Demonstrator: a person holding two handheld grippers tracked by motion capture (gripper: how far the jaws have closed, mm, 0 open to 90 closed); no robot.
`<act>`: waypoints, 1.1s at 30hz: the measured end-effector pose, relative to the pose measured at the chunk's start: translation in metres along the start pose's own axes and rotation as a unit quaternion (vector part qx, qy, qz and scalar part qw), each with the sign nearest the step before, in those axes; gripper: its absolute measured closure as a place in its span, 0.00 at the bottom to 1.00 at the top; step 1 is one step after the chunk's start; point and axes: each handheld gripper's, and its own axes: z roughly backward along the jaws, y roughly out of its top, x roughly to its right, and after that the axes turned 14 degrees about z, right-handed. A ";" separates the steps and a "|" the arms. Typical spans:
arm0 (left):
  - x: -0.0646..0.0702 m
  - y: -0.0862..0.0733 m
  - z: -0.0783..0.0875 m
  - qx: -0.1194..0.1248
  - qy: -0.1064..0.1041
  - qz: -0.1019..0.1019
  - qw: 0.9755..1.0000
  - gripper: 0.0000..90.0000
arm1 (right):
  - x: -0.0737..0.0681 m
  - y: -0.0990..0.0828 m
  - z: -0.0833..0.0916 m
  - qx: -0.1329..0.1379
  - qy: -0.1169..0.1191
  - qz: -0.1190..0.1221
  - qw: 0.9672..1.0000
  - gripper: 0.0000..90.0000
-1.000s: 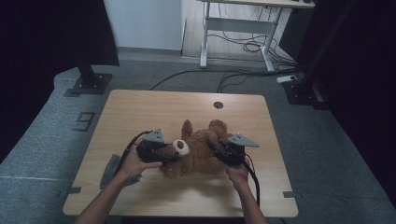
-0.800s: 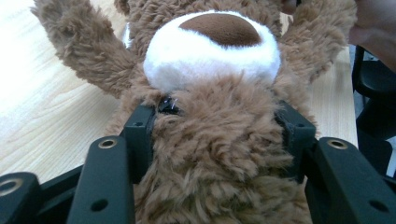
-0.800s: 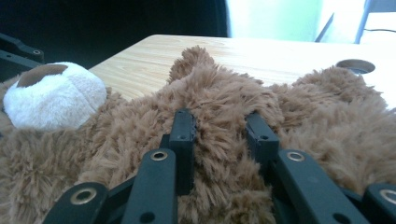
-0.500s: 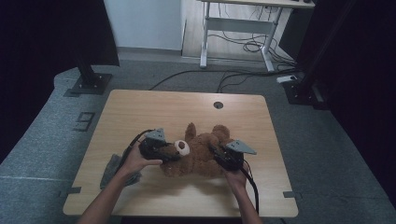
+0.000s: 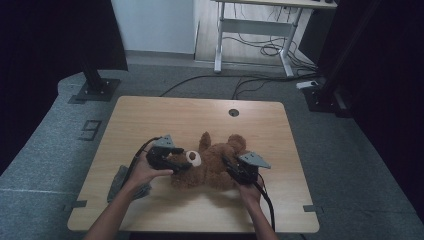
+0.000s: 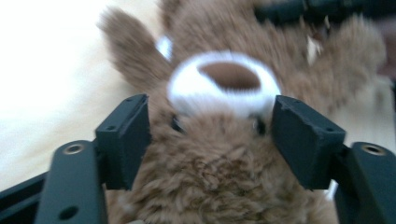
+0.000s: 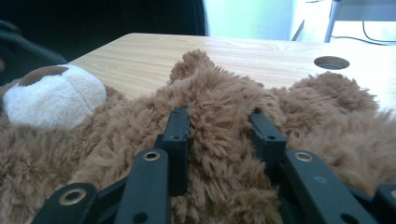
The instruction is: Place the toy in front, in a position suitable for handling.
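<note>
The teddy bear [image 5: 212, 162] lay on the worktop [image 5: 150, 120]. The left tool [image 6: 210, 135], just opening, straddled its head loosely; the right tool [image 7: 219, 140] pinched body fur, best kept firm.

Brown plush teddy bear [image 5: 212, 162] lies on its back on the near half of the table [image 5: 200, 115], head toward the left, legs toward the right; shaggy fur, white muzzle [image 6: 223, 84] with brown nose facing up. One arm sticks up toward the far edge; body looks limp, slightly curved.
</note>
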 end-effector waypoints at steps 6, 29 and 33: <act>0.017 -0.002 0.021 -0.005 0.026 0.049 0.998 0.23 | -0.001 0.000 0.002 -0.003 -0.004 -0.002 1.000 0.68; 0.028 -0.043 -0.019 -0.052 0.093 0.105 0.989 0.10 | 0.006 0.028 0.026 -0.028 -0.002 0.058 0.998 0.35; 0.028 -0.046 -0.019 -0.050 0.091 0.106 0.989 0.11 | 0.024 0.049 0.026 -0.066 0.024 0.062 0.996 0.24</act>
